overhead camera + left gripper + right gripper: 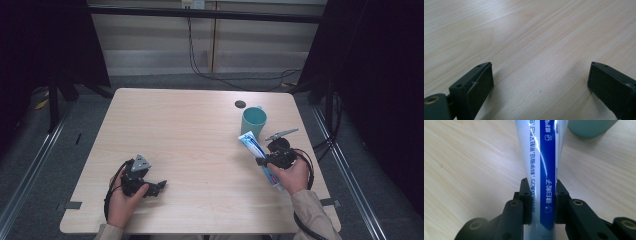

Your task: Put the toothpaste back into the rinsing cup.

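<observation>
A white and blue toothpaste tube (pixel 254 147) lies slanted at the table's right, its far end toward a teal mug (pixel 253 122). My right gripper (pixel 263 161) is shut on the tube's middle. In the right gripper view both black pads (pixel 526 202) press the tube (pixel 544 170) from either side, and the mug's base (pixel 590 127) sits just beyond. My left gripper (pixel 161 187) rests near the front left of the table, held by a hand. Its jaws stand wide apart over bare wood in the left gripper view, with nothing between the fingers (pixel 480 85).
A small dark round disc (pixel 240 104) lies behind the mug. The light wooden table (pixel 190 130) has a dark gap and rails on both sides. Cables run along the floor beyond the far edge.
</observation>
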Available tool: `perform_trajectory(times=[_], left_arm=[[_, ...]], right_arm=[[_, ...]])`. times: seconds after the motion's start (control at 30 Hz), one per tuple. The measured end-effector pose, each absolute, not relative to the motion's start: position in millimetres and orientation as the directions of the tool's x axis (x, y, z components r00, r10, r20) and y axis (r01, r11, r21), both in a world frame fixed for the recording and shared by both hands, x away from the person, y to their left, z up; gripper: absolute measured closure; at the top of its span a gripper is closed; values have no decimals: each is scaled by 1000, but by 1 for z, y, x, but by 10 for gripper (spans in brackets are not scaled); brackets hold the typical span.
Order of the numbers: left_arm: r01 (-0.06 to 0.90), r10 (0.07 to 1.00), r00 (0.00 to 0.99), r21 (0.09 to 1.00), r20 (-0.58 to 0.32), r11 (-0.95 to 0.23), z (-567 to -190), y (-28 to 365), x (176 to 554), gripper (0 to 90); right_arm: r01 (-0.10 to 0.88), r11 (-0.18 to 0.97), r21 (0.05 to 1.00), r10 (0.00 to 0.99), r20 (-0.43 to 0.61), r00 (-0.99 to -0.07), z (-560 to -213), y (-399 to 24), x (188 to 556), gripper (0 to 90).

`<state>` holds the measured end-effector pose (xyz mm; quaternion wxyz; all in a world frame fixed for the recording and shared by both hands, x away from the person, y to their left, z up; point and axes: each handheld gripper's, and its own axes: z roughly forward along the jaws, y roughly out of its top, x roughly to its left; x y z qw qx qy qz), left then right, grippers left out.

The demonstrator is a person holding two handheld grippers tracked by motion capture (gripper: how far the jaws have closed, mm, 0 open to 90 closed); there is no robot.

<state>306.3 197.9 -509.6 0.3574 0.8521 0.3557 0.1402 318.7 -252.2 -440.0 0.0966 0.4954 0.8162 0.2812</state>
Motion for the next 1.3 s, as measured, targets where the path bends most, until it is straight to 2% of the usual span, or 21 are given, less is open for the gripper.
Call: perform_trajectory(times=[0.27, 0.63, 1.3], left_arm=[[506, 706, 708, 709, -15, -492, -510, 198, 306, 61], [506, 706, 708, 709, -15, -491, -510, 198, 306, 61], [506, 706, 708, 709, -15, -492, -510, 198, 306, 61]], right_arm=[[707, 266, 655, 863, 165, -478, -427, -258, 318, 745], [650, 203, 732, 866, 175, -468, -417, -261, 318, 744], [576, 126, 808, 865, 195, -463, -397, -261, 327, 743]])
